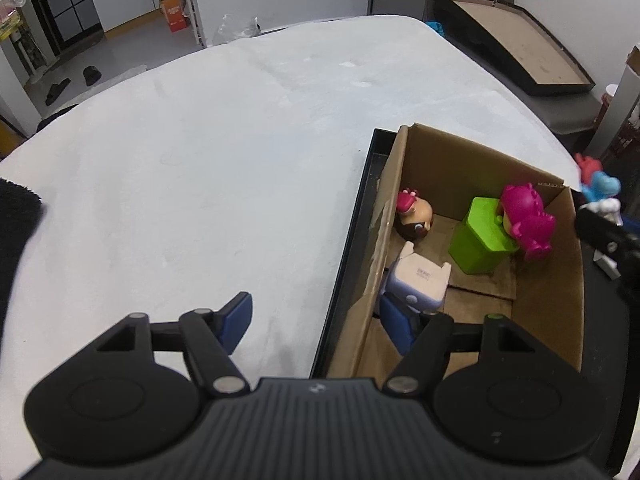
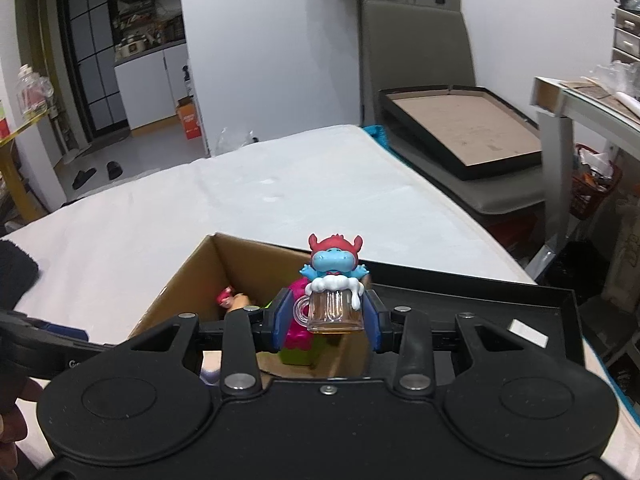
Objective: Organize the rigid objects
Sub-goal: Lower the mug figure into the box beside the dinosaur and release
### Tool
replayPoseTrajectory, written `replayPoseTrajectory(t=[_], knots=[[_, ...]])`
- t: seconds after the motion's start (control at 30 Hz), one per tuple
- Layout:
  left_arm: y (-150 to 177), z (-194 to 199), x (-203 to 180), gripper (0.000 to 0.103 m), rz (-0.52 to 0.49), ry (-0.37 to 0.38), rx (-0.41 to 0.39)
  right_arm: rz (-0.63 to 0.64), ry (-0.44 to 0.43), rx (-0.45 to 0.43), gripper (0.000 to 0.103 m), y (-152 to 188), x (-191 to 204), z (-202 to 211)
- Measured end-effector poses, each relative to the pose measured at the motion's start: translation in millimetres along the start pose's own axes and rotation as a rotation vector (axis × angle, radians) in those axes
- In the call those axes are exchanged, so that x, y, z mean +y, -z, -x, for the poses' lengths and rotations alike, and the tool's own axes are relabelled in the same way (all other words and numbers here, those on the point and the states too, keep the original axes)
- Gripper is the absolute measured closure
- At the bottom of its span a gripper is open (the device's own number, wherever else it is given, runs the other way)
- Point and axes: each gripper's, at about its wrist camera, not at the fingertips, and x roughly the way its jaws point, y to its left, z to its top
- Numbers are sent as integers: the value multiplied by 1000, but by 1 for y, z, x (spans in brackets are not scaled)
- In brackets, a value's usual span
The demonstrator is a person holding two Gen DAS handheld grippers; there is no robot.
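we hold a toy mug (image 2: pixel 334 311) topped by a blue figure with a red hat, pinched between the blue pads of our right gripper (image 2: pixel 326 320), raised above the cardboard box (image 1: pixel 546 312). our left gripper (image 1: pixel 320 322) is spread wide, one finger over the white table (image 1: pixel 180 160), the other over the box's near edge. inside the box we see a green block (image 1: pixel 478 240), a pink bear (image 1: pixel 528 220) leaning on it, a round-headed doll (image 1: pixel 416 220) and a white cube toy (image 1: pixel 418 280). the box sits in a black tray (image 1: pixel 348 260).
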Motion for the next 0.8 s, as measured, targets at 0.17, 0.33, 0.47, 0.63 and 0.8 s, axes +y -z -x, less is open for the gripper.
replayPoseTrajectory(t=[0.17, 0.33, 0.47, 0.63, 0.8], knots=[[0, -1, 1, 44, -10, 33, -10, 11, -6, -1, 65, -3, 11, 0], [0, -7, 1, 68, 1, 92, 9, 42, 15, 18, 44, -1, 18, -3], [0, -8, -1, 85, 6, 115, 16, 45, 28, 44, 44, 2, 20, -8], [1, -6, -7, 92, -2, 118, 11, 41, 34, 41, 44, 2, 20, -7], [1, -6, -7, 92, -2, 111, 12, 29, 34, 37, 44, 2, 16, -5]])
